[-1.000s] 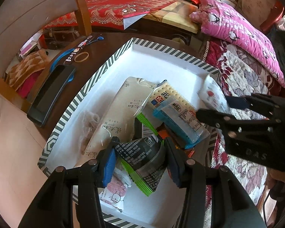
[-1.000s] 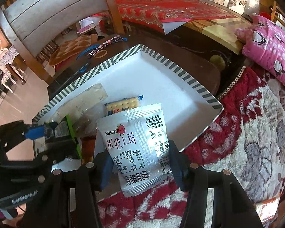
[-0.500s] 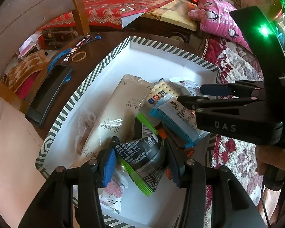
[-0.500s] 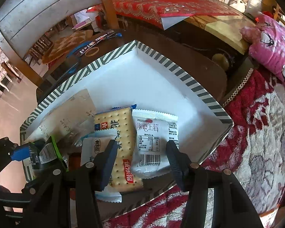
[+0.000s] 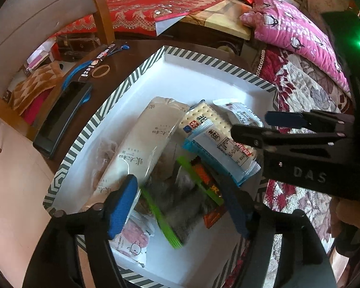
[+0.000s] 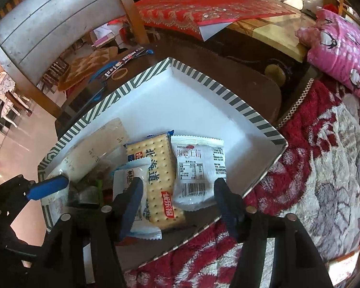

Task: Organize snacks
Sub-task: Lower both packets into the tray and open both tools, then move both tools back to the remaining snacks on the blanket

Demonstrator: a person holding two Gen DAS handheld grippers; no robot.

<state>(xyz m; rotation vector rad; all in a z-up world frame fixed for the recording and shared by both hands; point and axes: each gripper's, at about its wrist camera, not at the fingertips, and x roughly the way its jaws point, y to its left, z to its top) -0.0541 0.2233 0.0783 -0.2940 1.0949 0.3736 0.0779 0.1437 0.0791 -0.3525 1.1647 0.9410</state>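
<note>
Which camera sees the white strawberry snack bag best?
The right wrist view: the white strawberry bag lies flat in full sight, print and barcode clear. In the left wrist view, only its top corner peeks from behind the cracker pack.

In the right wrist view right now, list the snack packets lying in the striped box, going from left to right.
Beige long packet → small white and blue packet → cracker packet → white strawberry packet.

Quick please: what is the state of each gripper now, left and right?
Left gripper: open, jaws just opened, grey green-edged snack packet released between them.
Right gripper: open, jaws just opened, white strawberry snack packet lying in striped box.
</note>
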